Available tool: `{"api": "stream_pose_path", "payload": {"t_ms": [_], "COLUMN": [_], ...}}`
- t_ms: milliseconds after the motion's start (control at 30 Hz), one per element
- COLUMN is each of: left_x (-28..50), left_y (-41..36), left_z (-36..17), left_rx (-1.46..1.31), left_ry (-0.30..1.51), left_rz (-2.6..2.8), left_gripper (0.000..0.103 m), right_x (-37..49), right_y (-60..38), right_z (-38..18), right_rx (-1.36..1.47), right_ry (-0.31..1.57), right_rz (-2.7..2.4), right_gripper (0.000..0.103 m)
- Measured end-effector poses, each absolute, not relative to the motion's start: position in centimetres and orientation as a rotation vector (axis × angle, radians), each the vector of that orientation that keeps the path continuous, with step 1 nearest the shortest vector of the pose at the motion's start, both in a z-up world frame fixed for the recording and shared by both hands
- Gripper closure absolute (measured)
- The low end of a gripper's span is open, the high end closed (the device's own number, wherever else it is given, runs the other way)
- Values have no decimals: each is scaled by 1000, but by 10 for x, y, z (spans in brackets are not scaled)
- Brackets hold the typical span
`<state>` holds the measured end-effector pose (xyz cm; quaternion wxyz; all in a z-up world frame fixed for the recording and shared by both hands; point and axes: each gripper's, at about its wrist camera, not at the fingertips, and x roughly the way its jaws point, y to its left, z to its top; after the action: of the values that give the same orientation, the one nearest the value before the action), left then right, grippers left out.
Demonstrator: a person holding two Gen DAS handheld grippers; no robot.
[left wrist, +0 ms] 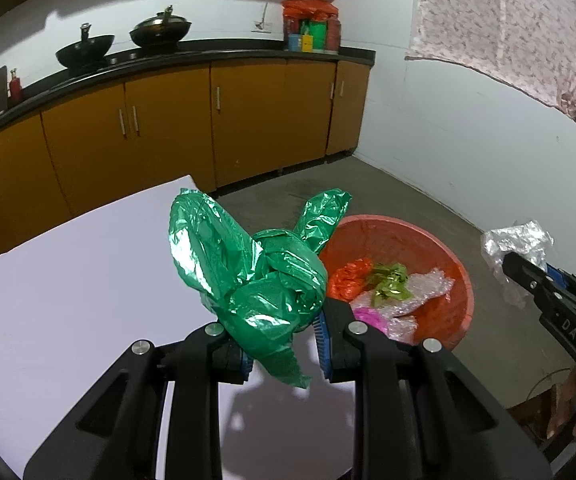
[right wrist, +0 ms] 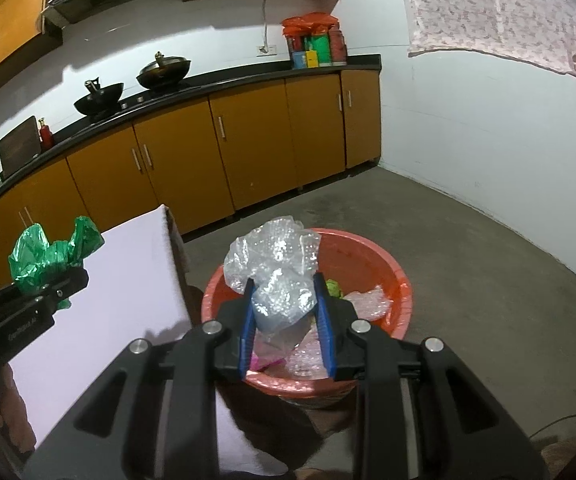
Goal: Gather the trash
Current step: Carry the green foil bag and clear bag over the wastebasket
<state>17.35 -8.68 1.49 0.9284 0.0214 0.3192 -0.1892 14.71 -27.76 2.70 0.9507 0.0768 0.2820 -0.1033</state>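
My left gripper (left wrist: 284, 336) is shut on a crumpled green foil wrapper (left wrist: 248, 272), held above the white table's (left wrist: 68, 300) right edge, just left of the red basin (left wrist: 453, 264) on the floor. From the right wrist view the same green foil wrapper (right wrist: 48, 258) and left gripper (right wrist: 64, 284) show at the far left. My right gripper (right wrist: 286, 312) is shut on a wad of clear bubble wrap (right wrist: 276, 268), hanging over the red basin (right wrist: 367, 252). In the left wrist view the bubble wrap (left wrist: 515, 248) and right gripper (left wrist: 519, 272) appear at the right edge.
The basin holds orange plastic (left wrist: 347, 276), a green-gold wrapper (left wrist: 387, 282), pink scrap and more bubble wrap (left wrist: 419, 292). Orange cabinets (left wrist: 248, 120) under a black counter with two woks (left wrist: 88, 50) stand behind. A grey concrete floor (right wrist: 487, 280) and white wall lie to the right.
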Motion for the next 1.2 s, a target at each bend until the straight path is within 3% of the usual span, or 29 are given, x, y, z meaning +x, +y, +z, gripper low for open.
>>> {"api": "stream_pose_path", "payload": {"t_ms": [1200], "left_x": [188], "left_y": [-123], "left_z": [-22], "left_rx": [69], "left_ry": [758], "left_rz": [-468], "left_gripper": [78], "right_x": [167], "right_y": [-296], "right_z": [7], "right_rx": [159], "right_ry": [612], "right_rz": [-242], "right_gripper": [76]}}
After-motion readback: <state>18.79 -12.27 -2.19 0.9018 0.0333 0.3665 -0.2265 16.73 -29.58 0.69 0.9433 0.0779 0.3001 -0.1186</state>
